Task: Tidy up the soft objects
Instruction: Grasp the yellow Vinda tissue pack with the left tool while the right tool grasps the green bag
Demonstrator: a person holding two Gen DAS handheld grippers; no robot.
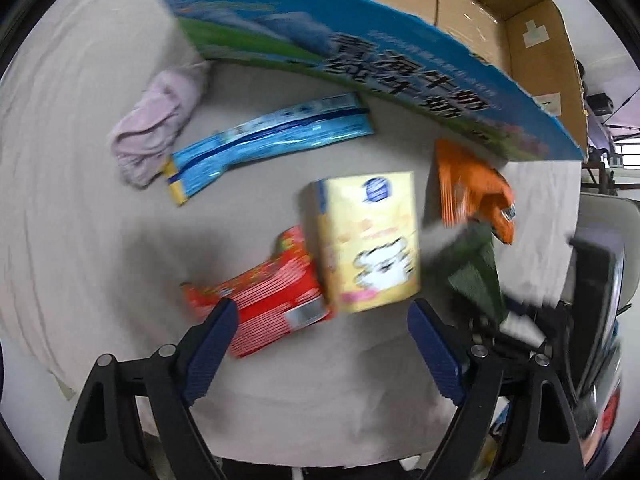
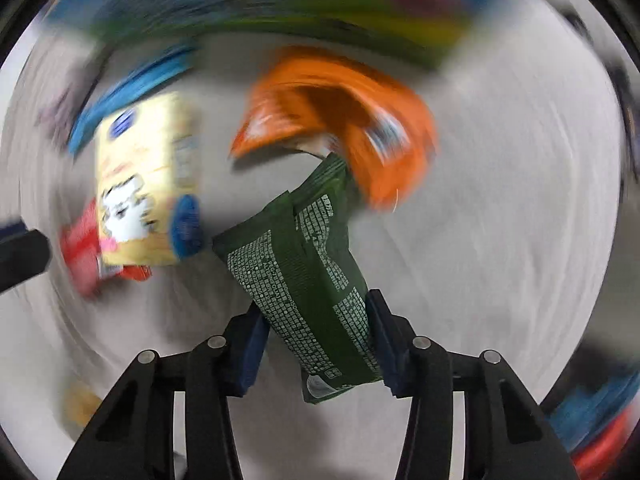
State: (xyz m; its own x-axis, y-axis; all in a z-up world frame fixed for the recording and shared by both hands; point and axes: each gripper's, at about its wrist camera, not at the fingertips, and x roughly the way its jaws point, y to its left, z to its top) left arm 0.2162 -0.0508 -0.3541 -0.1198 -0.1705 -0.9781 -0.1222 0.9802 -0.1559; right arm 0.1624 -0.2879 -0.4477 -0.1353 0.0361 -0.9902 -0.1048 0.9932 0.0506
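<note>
Green packet [image 2: 308, 280] sits clamped in the right hand-held gripper [image 2: 316, 320]; left hand-held gripper [image 1: 320, 324] gapes empty.

A: Which colours are seen on the packets?

B: A dark green packet [image 2: 308, 264] covered in fine white print is shown, beside an orange bag [image 2: 344, 120]. A pale yellow pack [image 1: 370, 240] is marked with a white cartoon animal and a round blue badge. A red pouch [image 1: 272, 296] is striped in white.

A: And the rest?

B: A light blue wrapper [image 1: 268, 140] with a dark blue band and yellow end is seen, a pale pink cloth [image 1: 156, 132], a blue and green box flap [image 1: 360, 64] with dark lettering, and blue finger pads [image 1: 210, 344]
</note>
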